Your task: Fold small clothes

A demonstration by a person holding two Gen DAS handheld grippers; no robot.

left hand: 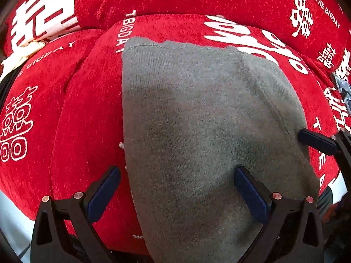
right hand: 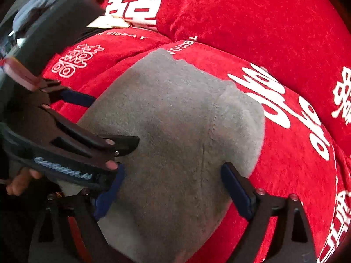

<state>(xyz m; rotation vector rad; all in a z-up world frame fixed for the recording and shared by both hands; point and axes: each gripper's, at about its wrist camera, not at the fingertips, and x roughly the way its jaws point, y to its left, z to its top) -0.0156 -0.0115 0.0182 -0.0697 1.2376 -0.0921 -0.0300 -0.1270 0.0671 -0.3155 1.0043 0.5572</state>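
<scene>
Left wrist view: grey knitted garment spread flat on a red sofa cover with white lettering.

Its weave looks fuzzy, a seam runs down one side, the far edge is slightly uneven. The left gripper gapes wide over it; the right gripper likewise stands wide apart, holding nothing.

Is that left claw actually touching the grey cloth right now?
Cannot tell. In the left wrist view the left claw stands open over the grey cloth, one finger past its edge over the red cover, but neither view shows contact or a gap plainly.
</scene>
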